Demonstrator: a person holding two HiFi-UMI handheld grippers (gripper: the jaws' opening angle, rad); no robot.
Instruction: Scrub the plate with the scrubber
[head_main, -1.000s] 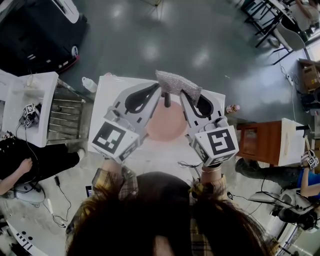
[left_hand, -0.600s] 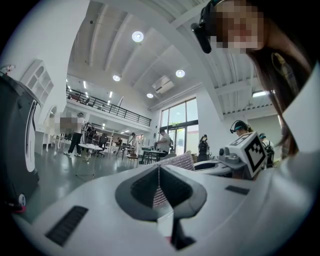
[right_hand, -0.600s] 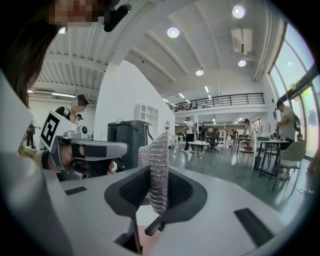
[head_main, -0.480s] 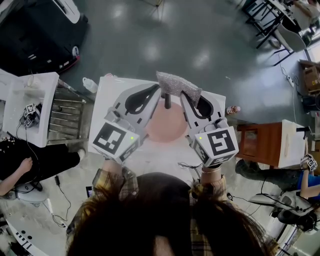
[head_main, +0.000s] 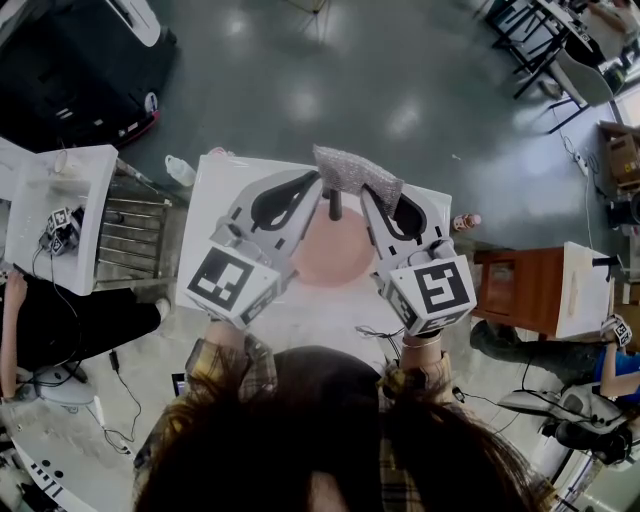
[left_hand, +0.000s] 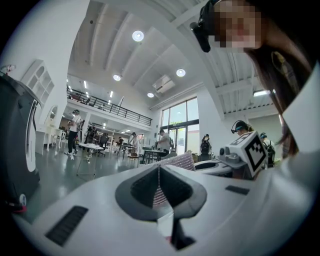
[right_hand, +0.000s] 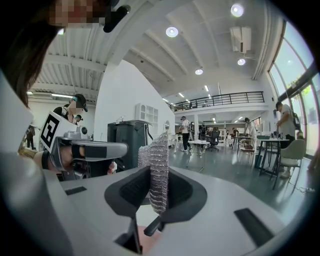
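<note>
- nothing has shifted since the earlier frame.
- left gripper (head_main: 322, 186) and right gripper (head_main: 366, 192) both pinch the scrubber (head_main: 358, 172), which is stretched crosswise between them.
- plate (head_main: 330, 255) lies below, on the person's side of the scrubber.

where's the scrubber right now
Head view, centre: the scrubber is held by the left gripper and right gripper, at the far edge of the pink plate.

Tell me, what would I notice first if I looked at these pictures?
The shiny silver scrubber jumps out first, pinched from both sides by the left gripper and the right gripper, in the middle of the head view. Under the grippers a pink plate lies on the white table.
</note>
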